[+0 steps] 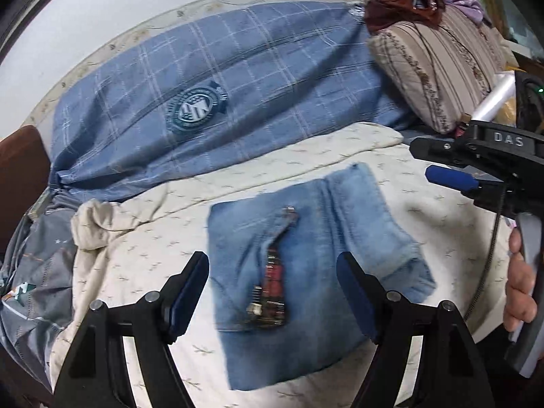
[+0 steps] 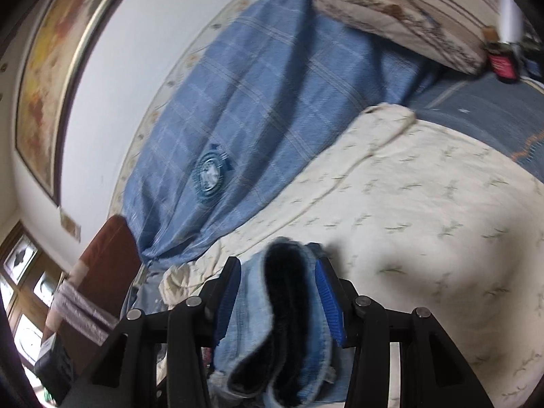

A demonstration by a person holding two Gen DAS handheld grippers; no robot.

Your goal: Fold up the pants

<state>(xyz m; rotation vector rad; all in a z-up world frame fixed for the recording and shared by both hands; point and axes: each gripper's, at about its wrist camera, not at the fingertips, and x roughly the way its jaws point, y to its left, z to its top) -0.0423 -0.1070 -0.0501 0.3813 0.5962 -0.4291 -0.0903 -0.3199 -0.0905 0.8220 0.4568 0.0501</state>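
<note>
Light blue denim pants (image 1: 306, 272) lie folded into a flat rectangle on the cream bedspread (image 1: 136, 265), with a dark red strip (image 1: 273, 282) across the top layer. My left gripper (image 1: 272, 258) hangs just above their near half, open wide, one finger off each side and nothing between the pads. My right gripper (image 1: 423, 161) hovers in the air at the right edge, clear of the pants, its jaws partly apart and empty. In the right wrist view the pants' (image 2: 244, 333) open end shows blurred between that gripper's (image 2: 277, 261) fingers.
A blue checked quilt with a round emblem (image 1: 221, 85) lies along the wall behind. A striped pillow (image 1: 435, 68) with clothes on it is at the back right. Grey bedding (image 1: 34, 272) bunches at the left. A person's hand (image 1: 520, 278) grips the right handle.
</note>
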